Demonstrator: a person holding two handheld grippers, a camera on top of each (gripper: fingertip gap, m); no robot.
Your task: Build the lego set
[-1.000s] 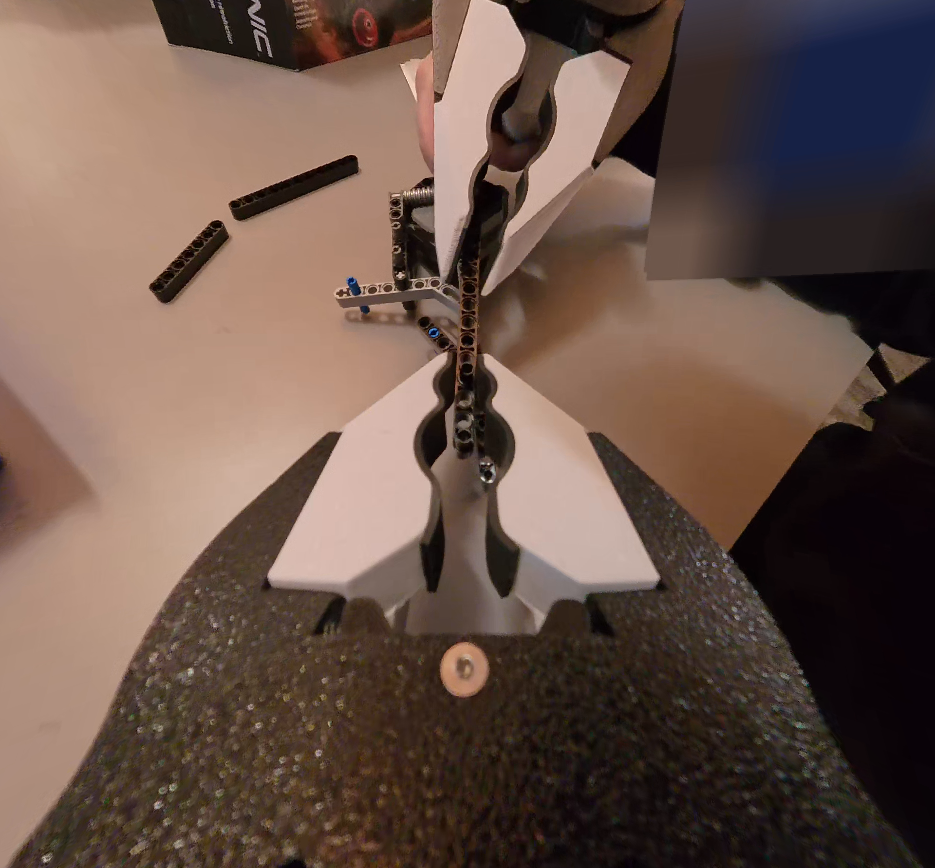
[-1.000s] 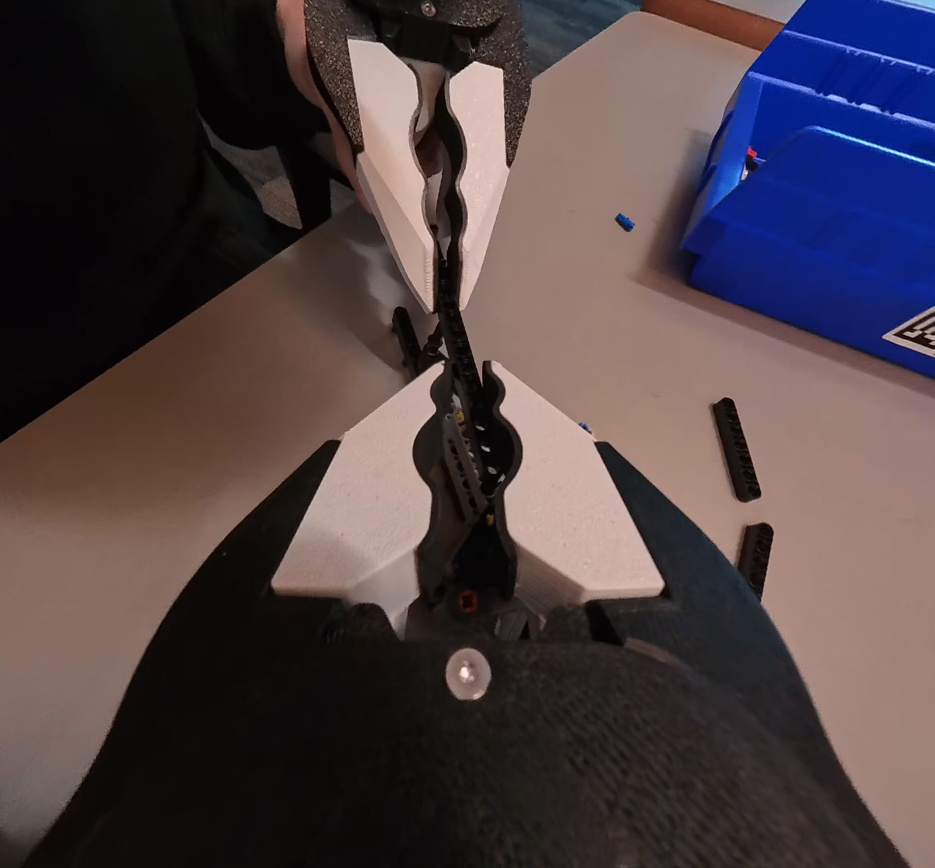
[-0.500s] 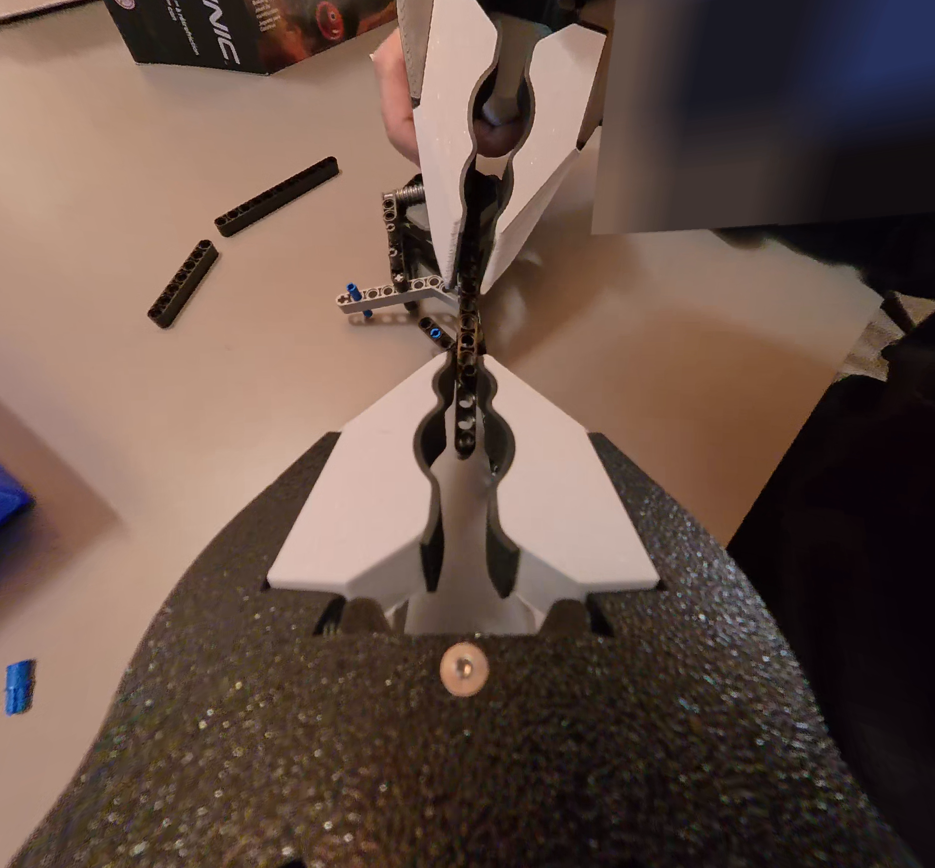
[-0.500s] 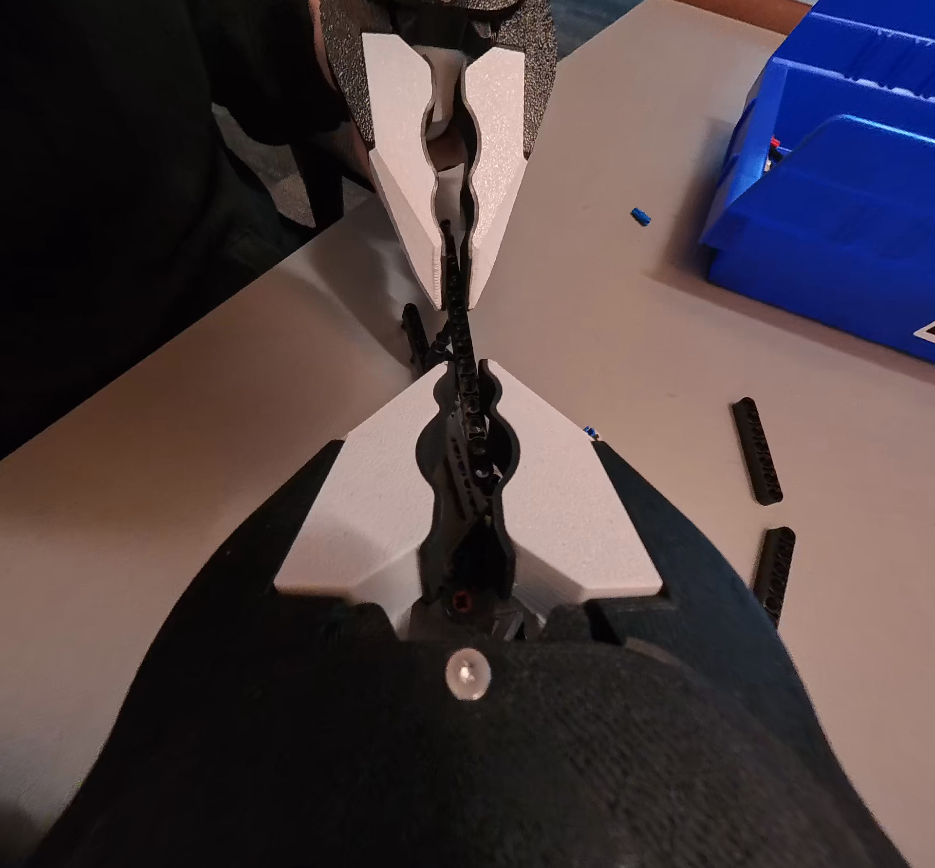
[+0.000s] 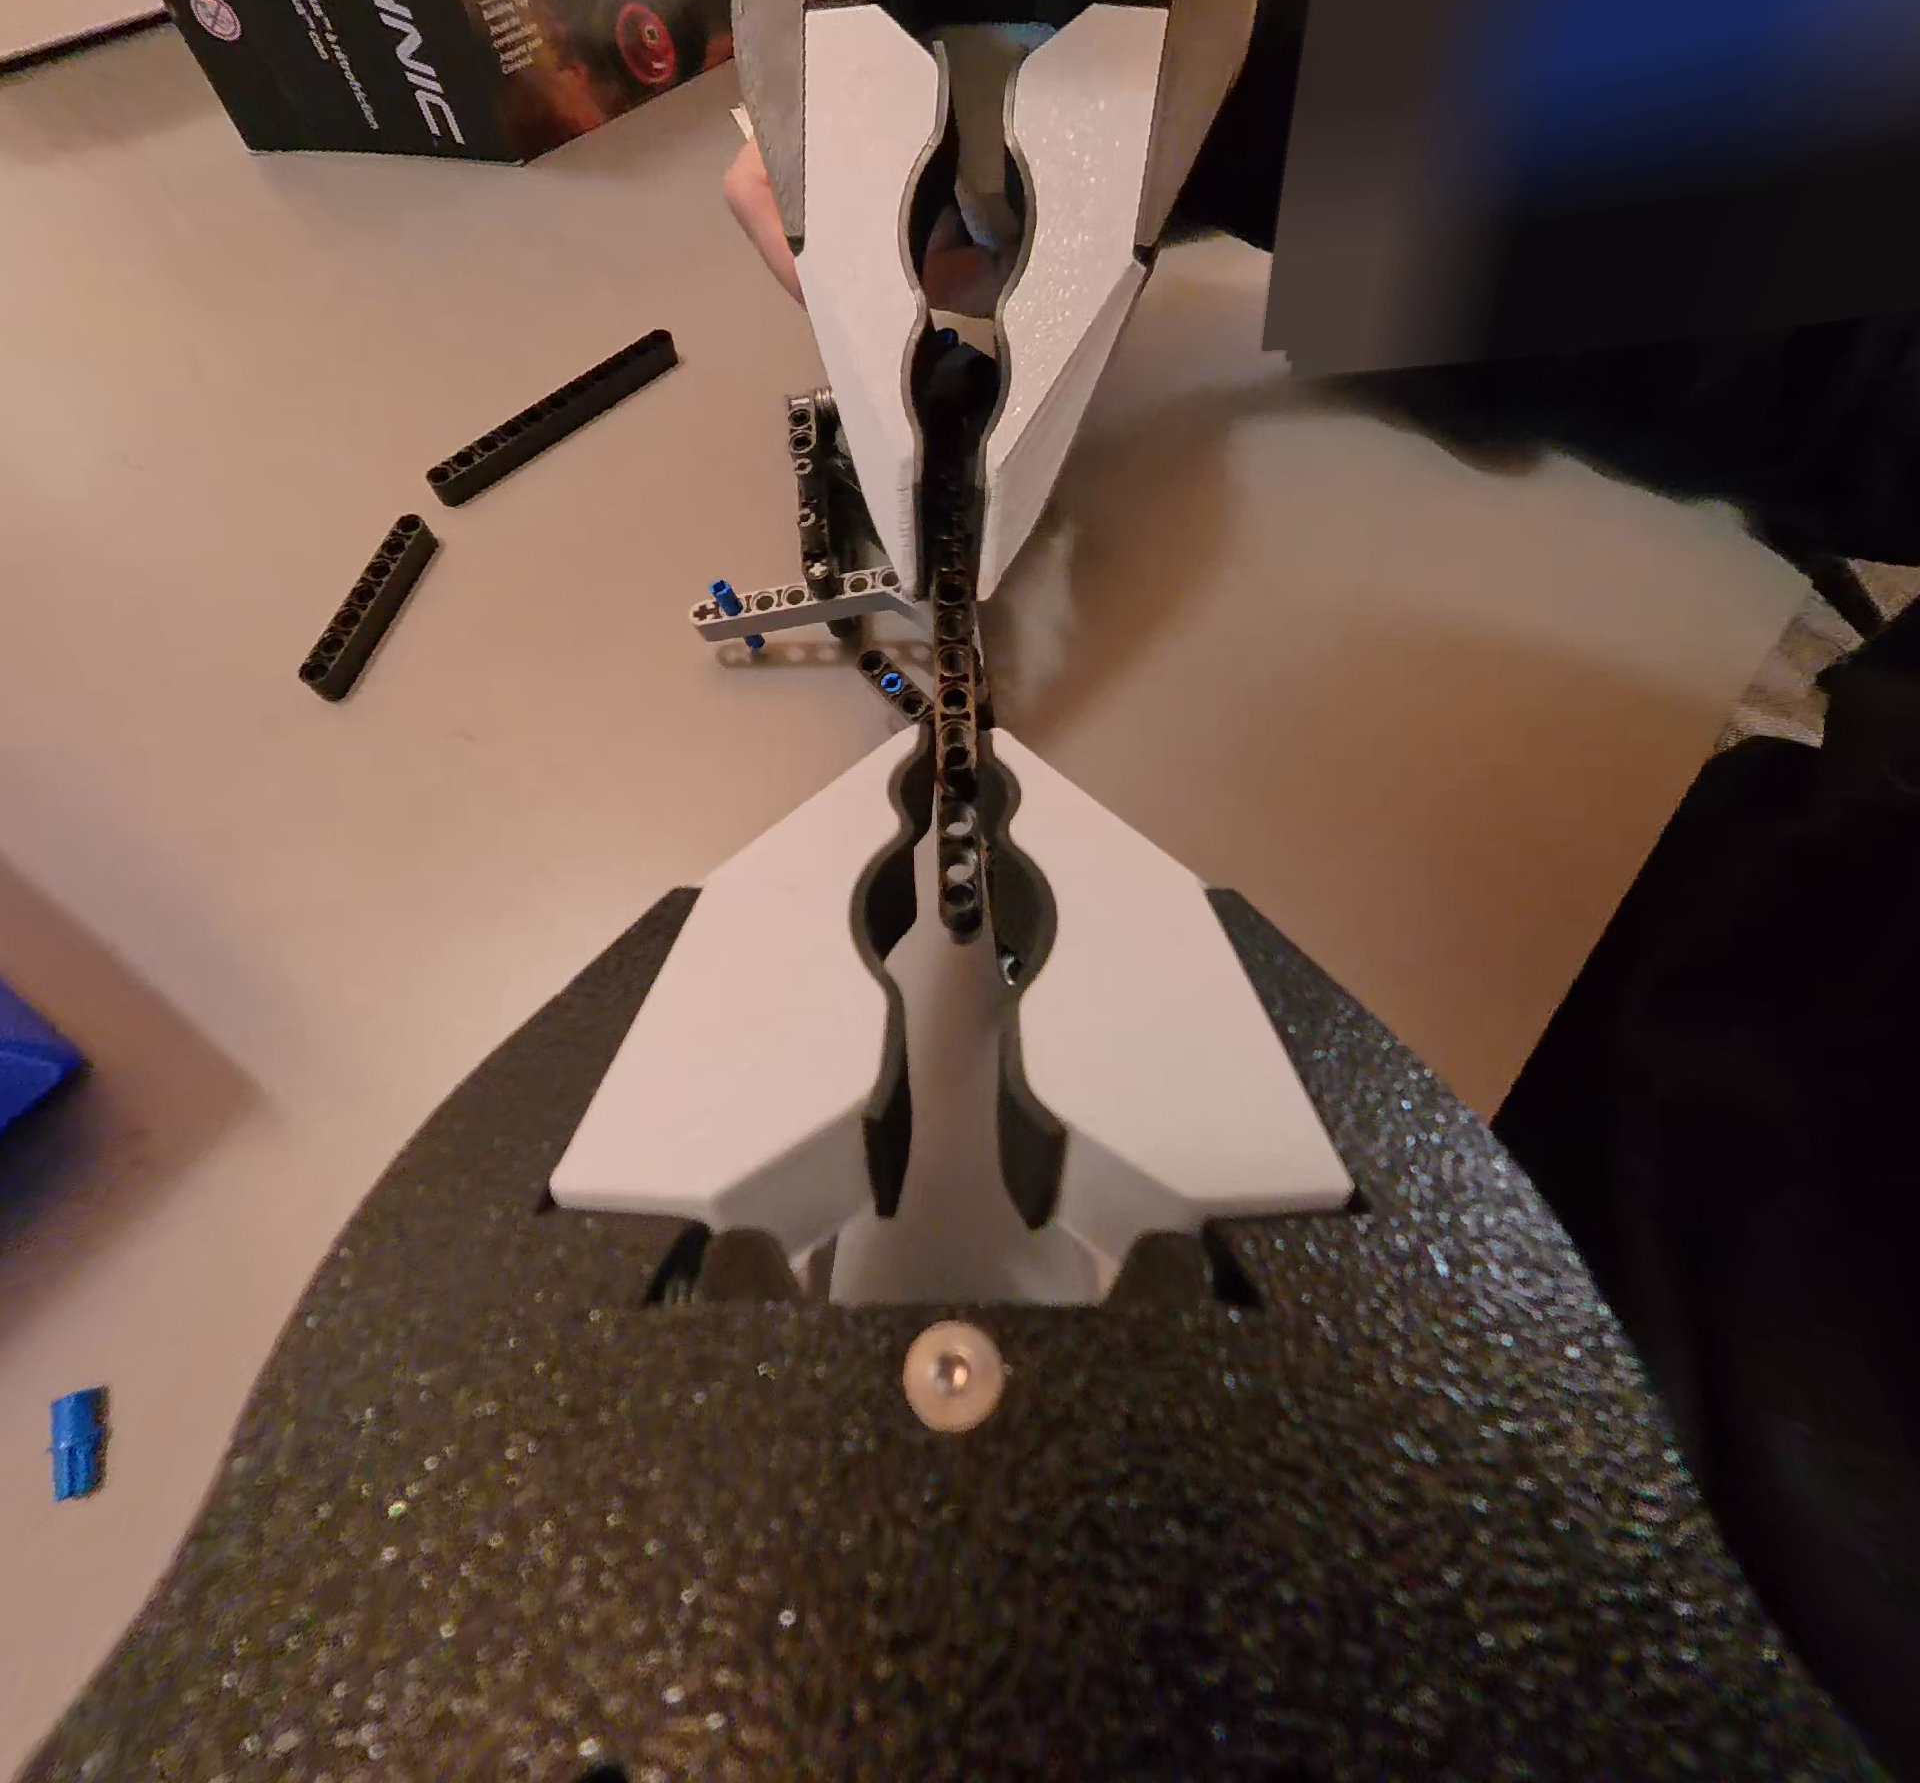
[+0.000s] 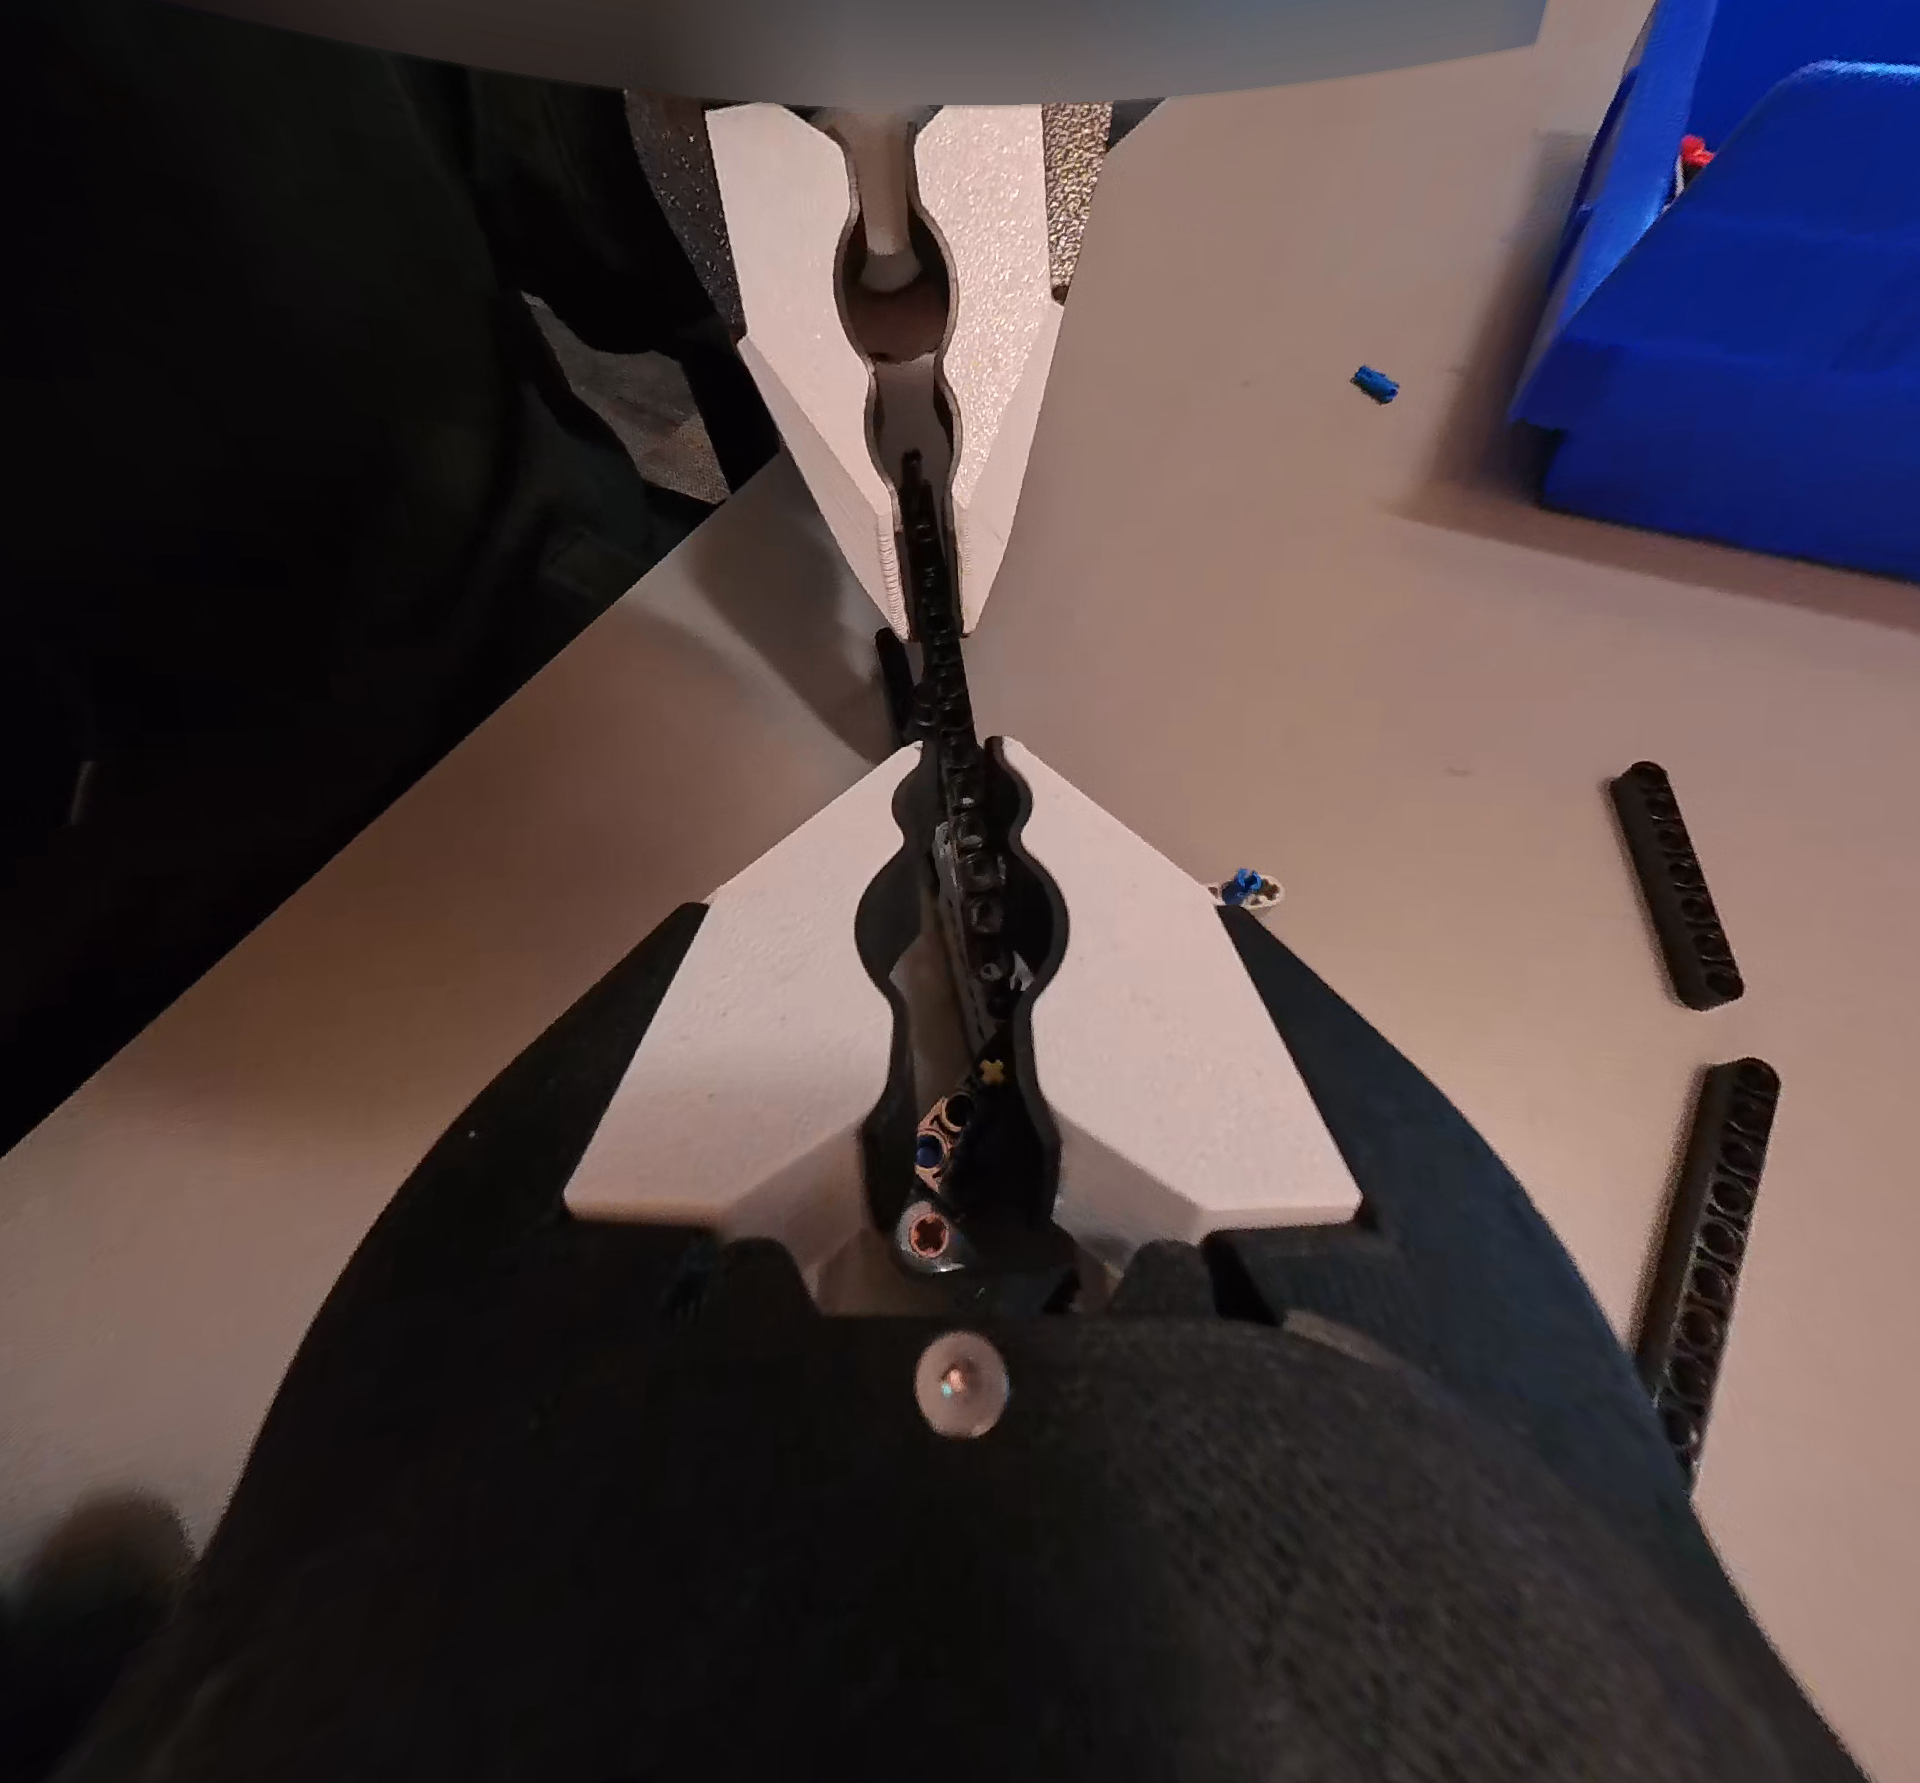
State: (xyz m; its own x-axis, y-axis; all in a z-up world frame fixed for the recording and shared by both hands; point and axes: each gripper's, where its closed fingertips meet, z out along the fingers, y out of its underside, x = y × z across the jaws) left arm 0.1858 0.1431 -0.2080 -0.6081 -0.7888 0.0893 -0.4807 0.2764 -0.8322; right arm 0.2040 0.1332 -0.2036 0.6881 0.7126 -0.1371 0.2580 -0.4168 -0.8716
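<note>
Beams were what you had in both tools at this moment: your left gripper (image 5: 951,746) was closed on the near end of a long black beam (image 5: 954,684), and your right gripper (image 6: 961,746) was clamped on the part-built assembly (image 6: 966,912) at the beam's other end, so the two tools faced each other nose to nose above the table (image 5: 312,850). In the left wrist view the assembly's grey beam (image 5: 795,603) with a blue pin stuck out sideways just below the right gripper's tips, and a black upright rose behind it. In the right wrist view the assembly ran back deep between your fingers (image 6: 769,1006), showing a round connector near their root.

You were, as I read it, in the joining step: either seating the long beam onto the frame or squaring it up. Whether its pins were fully home could not be told, since the joint was hidden by the fingers.

The next move called for a steady, straight push along the pin axis, with one tool bracing. Twisting could have popped the grey beam loose.

Two spare black beams (image 5: 551,417) lay well apart to the side, near the set's box (image 5: 343,8); a loose blue pin (image 5: 78,1442) and the blue bin (image 6: 1766,279) were further off.
</note>
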